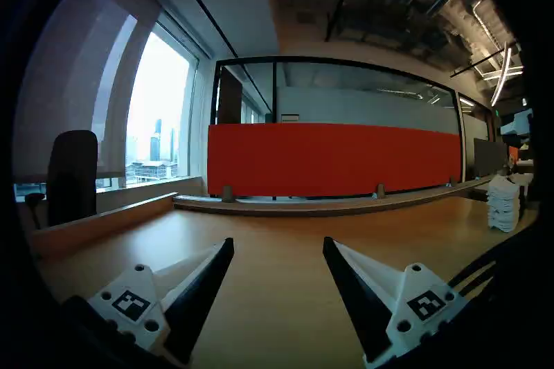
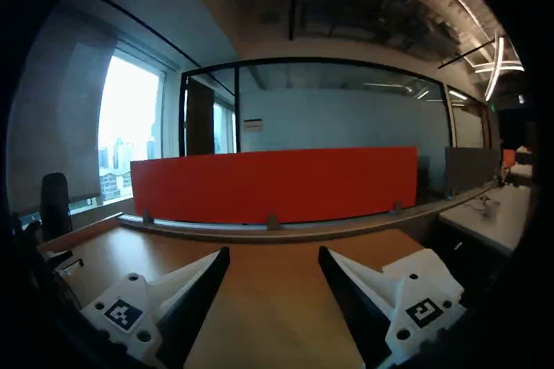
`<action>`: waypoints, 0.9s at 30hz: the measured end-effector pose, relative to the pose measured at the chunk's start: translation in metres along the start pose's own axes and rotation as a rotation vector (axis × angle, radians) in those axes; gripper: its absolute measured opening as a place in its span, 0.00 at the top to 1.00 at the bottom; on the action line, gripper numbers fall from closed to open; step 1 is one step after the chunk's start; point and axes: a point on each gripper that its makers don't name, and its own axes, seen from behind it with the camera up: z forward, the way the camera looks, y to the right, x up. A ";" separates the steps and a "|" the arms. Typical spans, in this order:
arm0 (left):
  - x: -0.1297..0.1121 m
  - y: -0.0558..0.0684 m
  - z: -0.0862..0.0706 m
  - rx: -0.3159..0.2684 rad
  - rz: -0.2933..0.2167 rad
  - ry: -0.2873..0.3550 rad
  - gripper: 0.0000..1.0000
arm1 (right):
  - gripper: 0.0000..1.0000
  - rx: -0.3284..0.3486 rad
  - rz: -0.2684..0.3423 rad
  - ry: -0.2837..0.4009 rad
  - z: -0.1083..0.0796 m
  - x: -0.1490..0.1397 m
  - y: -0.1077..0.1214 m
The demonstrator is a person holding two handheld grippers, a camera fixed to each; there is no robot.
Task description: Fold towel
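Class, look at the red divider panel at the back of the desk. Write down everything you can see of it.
The red divider panel is a long, low, plain rectangle in an even matte red, with no markings visible. It stands upright along the far edge of the wooden desk, held at its base by small grey brackets. A glass wall rises behind it. Nothing leans against it.

Far right, the stack of white folded cloths [image 1: 504, 203] is too small to count its layers. Far left, the raised edge of the wooden desk [image 1: 277, 258] hides the black office chair [image 1: 69, 175] below its backrest. The small pale objects [image 2: 489, 207] on the white side desk [image 2: 478, 230] are too small to identify.
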 end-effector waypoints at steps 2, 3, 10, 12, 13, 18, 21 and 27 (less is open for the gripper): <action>-0.001 -0.001 0.000 0.003 0.004 0.004 0.05 | 0.01 -0.002 -0.002 0.000 -0.001 0.000 0.001; -0.001 -0.002 0.000 0.004 0.006 0.006 0.05 | 0.00 -0.004 -0.002 0.000 -0.001 -0.001 0.002; -0.001 -0.003 -0.003 0.008 0.011 0.009 0.05 | 0.01 -0.016 -0.002 -0.006 -0.005 -0.006 0.005; 0.000 -0.004 -0.003 0.010 0.011 0.009 0.05 | 0.01 -0.017 -0.003 -0.006 -0.005 -0.006 0.004; -0.001 -0.004 -0.003 0.011 0.011 0.008 0.05 | 0.01 -0.016 -0.004 -0.006 -0.005 -0.005 0.004; -0.003 -0.005 -0.002 0.014 0.013 -0.005 0.05 | 0.01 -0.010 -0.005 -0.007 -0.007 -0.005 0.000; -0.007 -0.006 -0.002 0.016 0.013 -0.015 0.05 | 0.01 -0.007 -0.007 -0.011 -0.007 -0.006 -0.002; -0.012 -0.006 0.000 0.015 0.015 -0.032 0.04 | 0.01 -0.004 -0.006 -0.010 -0.008 -0.006 -0.003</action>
